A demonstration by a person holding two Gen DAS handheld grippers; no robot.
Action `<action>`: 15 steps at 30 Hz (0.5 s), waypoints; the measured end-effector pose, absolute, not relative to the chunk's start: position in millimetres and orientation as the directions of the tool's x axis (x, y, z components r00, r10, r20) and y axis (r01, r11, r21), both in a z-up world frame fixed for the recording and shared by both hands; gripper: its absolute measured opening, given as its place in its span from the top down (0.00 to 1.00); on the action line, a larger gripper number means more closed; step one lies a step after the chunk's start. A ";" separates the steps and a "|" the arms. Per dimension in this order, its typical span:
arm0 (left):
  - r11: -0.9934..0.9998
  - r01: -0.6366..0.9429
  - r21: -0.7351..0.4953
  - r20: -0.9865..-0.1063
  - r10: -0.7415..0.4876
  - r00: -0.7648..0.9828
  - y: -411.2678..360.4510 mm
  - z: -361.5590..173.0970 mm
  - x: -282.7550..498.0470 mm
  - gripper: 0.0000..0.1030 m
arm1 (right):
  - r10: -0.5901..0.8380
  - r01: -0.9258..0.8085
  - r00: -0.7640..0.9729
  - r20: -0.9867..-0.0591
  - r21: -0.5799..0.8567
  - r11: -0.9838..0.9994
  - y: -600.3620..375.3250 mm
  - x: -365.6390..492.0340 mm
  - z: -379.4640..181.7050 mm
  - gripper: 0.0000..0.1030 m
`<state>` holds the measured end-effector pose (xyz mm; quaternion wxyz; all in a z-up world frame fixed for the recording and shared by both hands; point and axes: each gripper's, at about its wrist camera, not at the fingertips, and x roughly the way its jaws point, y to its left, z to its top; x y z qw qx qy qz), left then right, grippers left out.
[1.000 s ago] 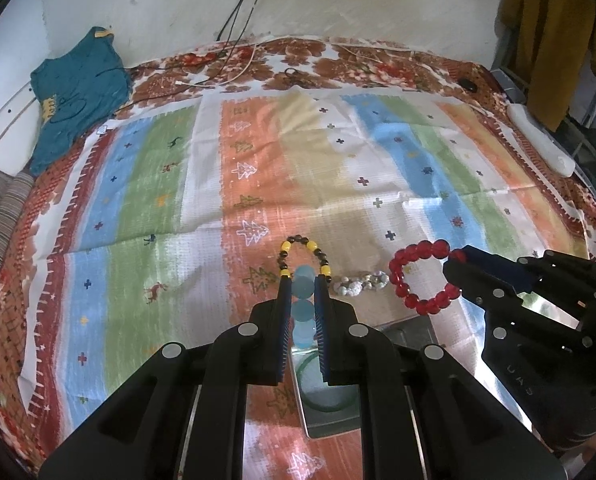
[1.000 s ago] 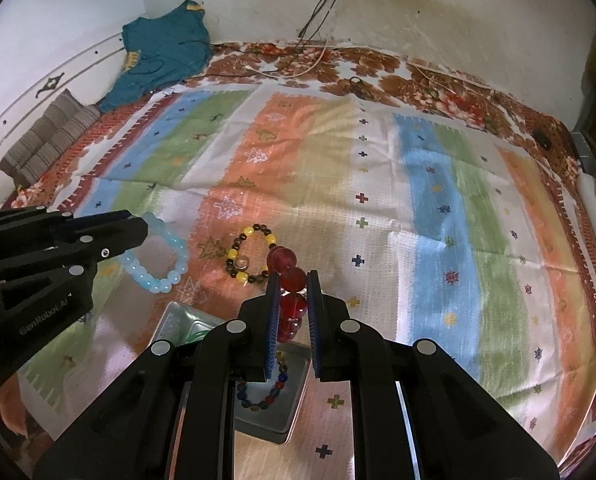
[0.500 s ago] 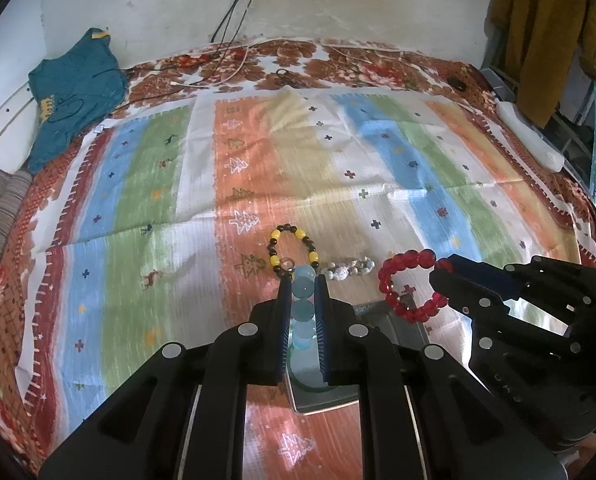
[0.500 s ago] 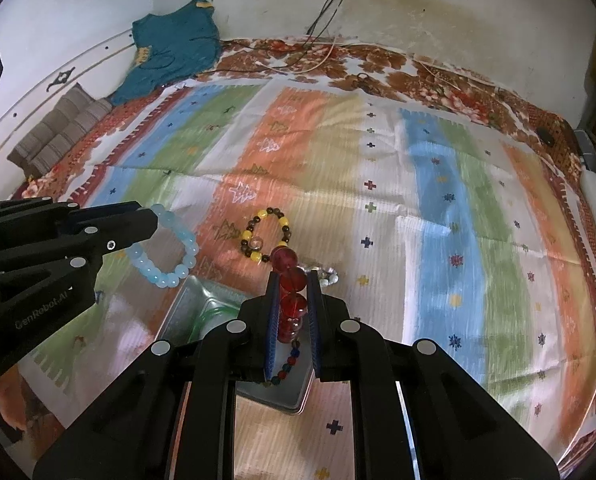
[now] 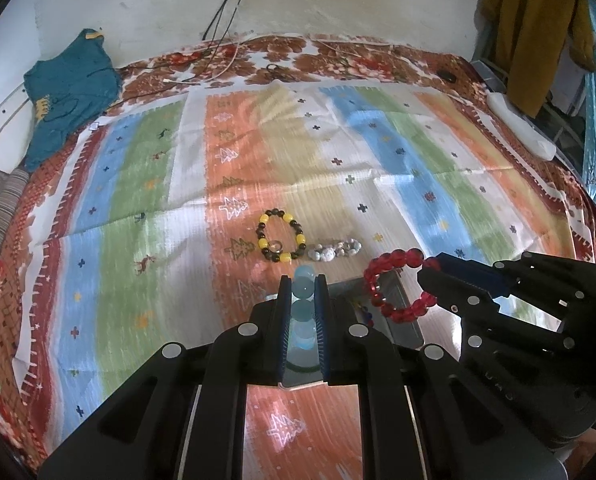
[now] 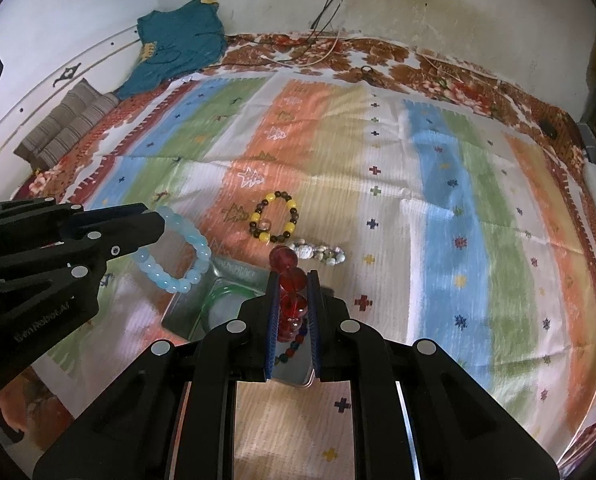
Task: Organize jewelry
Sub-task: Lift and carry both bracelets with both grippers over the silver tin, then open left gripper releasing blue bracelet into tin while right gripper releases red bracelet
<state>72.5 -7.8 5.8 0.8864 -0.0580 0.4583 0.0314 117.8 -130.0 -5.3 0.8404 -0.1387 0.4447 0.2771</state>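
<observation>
My left gripper (image 5: 302,284) is shut on a pale blue bead bracelet (image 5: 302,289), which also shows hanging from it in the right wrist view (image 6: 177,252). My right gripper (image 6: 293,280) is shut on a red bead bracelet (image 6: 291,292), seen as a ring in the left wrist view (image 5: 394,284). Both hang above a shallow metal tin (image 6: 233,270) on the striped cloth. In the tin lie a green bangle (image 6: 217,300) and a multicoloured bead string (image 6: 293,350). A yellow-and-black bracelet (image 5: 281,236) and a whitish stone bracelet (image 5: 334,250) lie just beyond the tin.
The striped cloth (image 5: 137,240) covers a floral bedspread. A teal shirt (image 5: 65,92) lies at the far left, folded striped fabric (image 6: 65,124) near it. Cables (image 5: 225,12) run down the back wall. A mustard garment (image 5: 534,28) hangs at the right.
Both grippers have pulled back toward me and over the tin, each carrying its bracelet. The bracelets on the cloth have not moved.
</observation>
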 end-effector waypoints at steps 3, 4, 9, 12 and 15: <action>0.990 -0.123 -0.068 -0.829 0.013 0.559 -6.4 2.7 72.5 0.89 | 0.335 -0.572 0.450 -0.828 0.020 0.820 -132.7 120.2 -6.8 0.86; 0.989 -0.134 -0.068 -0.835 0.018 0.550 -4.6 1.0 72.9 0.89 | 0.325 -0.560 0.460 -0.826 0.014 0.828 -134.6 121.6 -5.8 0.82; 0.985 -0.159 -0.064 -0.836 0.034 0.547 1.3 0.5 72.8 0.81 | 0.301 -0.535 0.480 -0.824 -0.003 0.845 -140.2 126.3 -5.7 0.66; 0.982 -0.179 -0.058 -0.839 0.049 0.541 5.9 -1.1 74.8 0.77 | 0.287 -0.524 0.467 -0.837 -0.001 0.852 -142.3 131.3 -10.3 0.66; 0.980 -0.192 -0.057 -0.841 0.057 0.538 9.5 -1.9 76.0 0.71 | 0.285 -0.516 0.457 -0.843 0.009 0.857 -144.5 134.4 -12.1 0.64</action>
